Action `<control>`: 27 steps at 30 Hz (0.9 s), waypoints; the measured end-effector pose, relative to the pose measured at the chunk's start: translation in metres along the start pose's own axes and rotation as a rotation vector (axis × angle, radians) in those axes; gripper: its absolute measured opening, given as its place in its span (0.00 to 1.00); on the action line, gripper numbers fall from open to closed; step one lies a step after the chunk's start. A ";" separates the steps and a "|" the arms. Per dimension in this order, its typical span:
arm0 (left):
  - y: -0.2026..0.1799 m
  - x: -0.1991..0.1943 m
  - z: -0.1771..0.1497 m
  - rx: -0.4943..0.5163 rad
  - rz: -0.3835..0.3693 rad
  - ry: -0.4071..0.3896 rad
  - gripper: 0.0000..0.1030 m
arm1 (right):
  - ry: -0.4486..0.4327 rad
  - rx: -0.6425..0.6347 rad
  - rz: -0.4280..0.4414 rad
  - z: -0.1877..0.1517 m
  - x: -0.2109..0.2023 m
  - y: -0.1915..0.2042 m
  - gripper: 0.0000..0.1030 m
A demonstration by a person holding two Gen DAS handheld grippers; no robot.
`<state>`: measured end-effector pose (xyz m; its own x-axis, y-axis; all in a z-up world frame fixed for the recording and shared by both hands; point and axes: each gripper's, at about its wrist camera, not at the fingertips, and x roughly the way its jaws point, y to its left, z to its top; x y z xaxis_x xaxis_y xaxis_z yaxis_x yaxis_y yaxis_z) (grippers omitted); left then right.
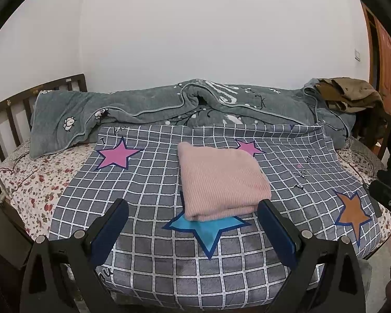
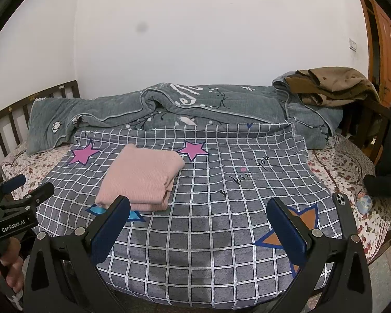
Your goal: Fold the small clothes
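A pink knitted garment (image 1: 221, 182) lies folded into a thick rectangle on the grey checked sheet (image 1: 148, 187) with stars. In the right wrist view the same pink garment (image 2: 143, 180) sits left of centre. My left gripper (image 1: 194, 206) is open, held back from the bed, its blue pads framing the near edge of the garment without touching it. My right gripper (image 2: 198, 203) is open too, over bare checked sheet (image 2: 221, 234) to the right of the garment. The left gripper (image 2: 28, 190) also shows at the left edge, held by a hand (image 2: 11, 268).
A rumpled grey-green quilt (image 1: 148, 109) runs along the far side by the white wall. Brown clothes (image 2: 333, 86) are heaped at the far right. A phone (image 2: 342, 198) and a small blue object (image 2: 365, 203) lie on the floral mattress cover (image 1: 36, 182). A wooden headboard (image 1: 10, 114) stands left.
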<state>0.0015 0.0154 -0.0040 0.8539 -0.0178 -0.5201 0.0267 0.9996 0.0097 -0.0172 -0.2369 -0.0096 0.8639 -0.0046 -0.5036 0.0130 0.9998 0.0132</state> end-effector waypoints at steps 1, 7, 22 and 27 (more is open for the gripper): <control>0.001 -0.001 0.000 0.000 0.000 -0.001 0.97 | 0.001 0.000 -0.001 0.000 0.000 0.000 0.99; 0.001 -0.002 0.001 -0.001 0.002 -0.005 0.97 | 0.003 0.001 0.000 -0.001 -0.001 0.000 0.99; 0.000 -0.005 0.004 -0.003 0.000 -0.012 0.97 | -0.001 0.006 0.001 -0.002 -0.003 0.000 0.99; 0.000 -0.005 0.004 -0.004 -0.001 -0.010 0.97 | -0.002 0.007 0.004 -0.001 -0.003 -0.001 0.99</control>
<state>-0.0006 0.0153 0.0019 0.8592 -0.0194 -0.5113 0.0257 0.9997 0.0052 -0.0207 -0.2374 -0.0091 0.8648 -0.0003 -0.5021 0.0128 0.9997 0.0214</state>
